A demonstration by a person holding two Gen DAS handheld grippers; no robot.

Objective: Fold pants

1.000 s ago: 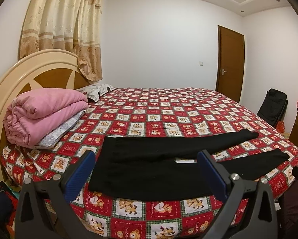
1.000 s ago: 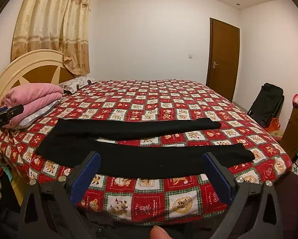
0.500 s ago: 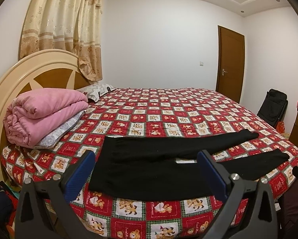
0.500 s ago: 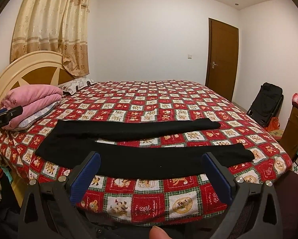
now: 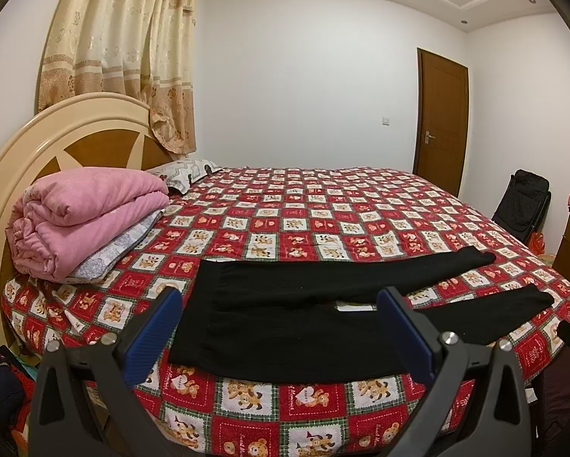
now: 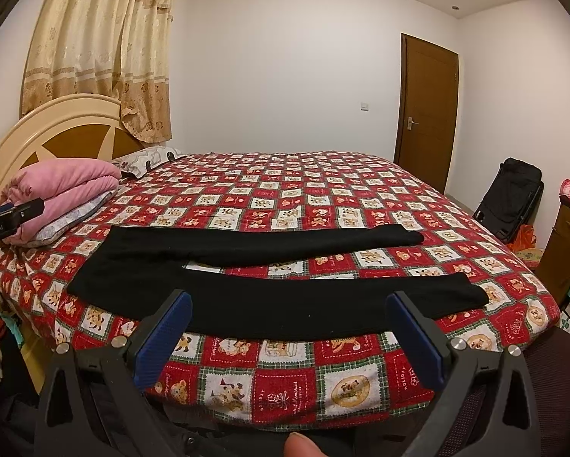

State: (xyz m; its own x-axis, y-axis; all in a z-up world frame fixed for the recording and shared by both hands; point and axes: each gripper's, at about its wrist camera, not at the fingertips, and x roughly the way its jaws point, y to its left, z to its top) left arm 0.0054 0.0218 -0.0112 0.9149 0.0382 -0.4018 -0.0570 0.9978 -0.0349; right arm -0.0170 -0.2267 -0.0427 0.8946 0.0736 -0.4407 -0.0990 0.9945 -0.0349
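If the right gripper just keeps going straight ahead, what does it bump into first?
Probably the black pants. The right gripper is open and points at the near leg, lying flat near the edge of the bed. Depth is hard to judge in this view.

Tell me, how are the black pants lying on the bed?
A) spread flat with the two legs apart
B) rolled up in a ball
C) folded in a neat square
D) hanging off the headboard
A: the black pants lie flat on the bed, the two legs stretched out side by side with a strip of quilt showing between them.
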